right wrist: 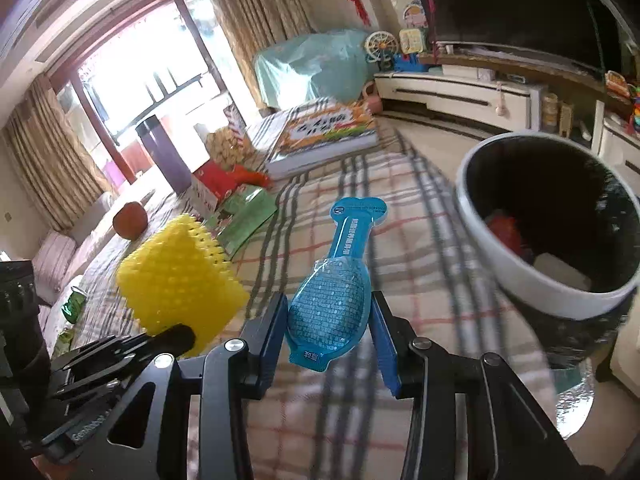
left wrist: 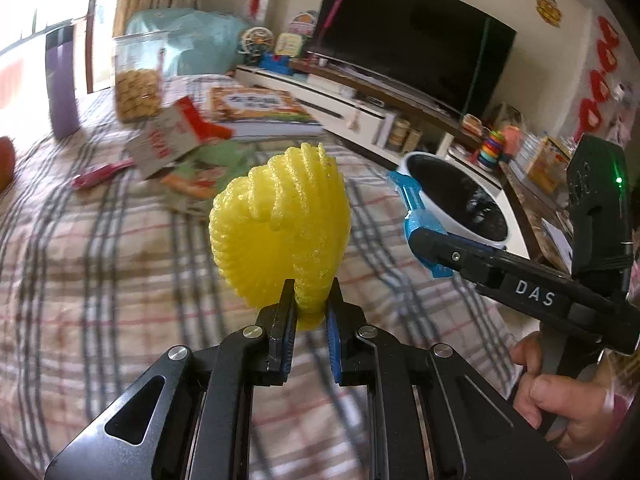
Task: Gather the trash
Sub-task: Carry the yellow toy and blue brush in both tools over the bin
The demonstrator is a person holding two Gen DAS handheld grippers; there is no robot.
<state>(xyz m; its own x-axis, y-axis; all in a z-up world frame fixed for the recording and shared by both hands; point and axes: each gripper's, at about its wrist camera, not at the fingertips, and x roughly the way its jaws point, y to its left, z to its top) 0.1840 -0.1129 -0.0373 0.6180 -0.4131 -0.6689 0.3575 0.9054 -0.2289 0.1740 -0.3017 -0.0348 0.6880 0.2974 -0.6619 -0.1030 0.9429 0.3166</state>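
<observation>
My left gripper (left wrist: 311, 298) is shut on a yellow foam fruit net (left wrist: 280, 224), held up above the plaid tablecloth. The same yellow net (right wrist: 180, 276) shows at the left of the right wrist view. My right gripper (right wrist: 330, 320) is shut on a blue plastic packet (right wrist: 334, 300) with a bone-shaped tab, lifted over the cloth. In the left wrist view that blue packet (left wrist: 416, 208) sticks out of the right gripper in front of the bin. A white-rimmed trash bin (right wrist: 560, 296) with a black liner stands at the right, with red and white scraps inside; its rim (left wrist: 496, 240) also shows from the left.
On the plaid table (left wrist: 120, 248) lie a red and white carton (left wrist: 168, 140), a green wrapper (right wrist: 248, 216), a large picture book (right wrist: 324, 136), a cookie jar (left wrist: 138, 76), a purple flask (right wrist: 164, 152), a pink pen (left wrist: 100, 174) and an orange fruit (right wrist: 130, 220). A person's hand (left wrist: 560, 392) grips the right handle.
</observation>
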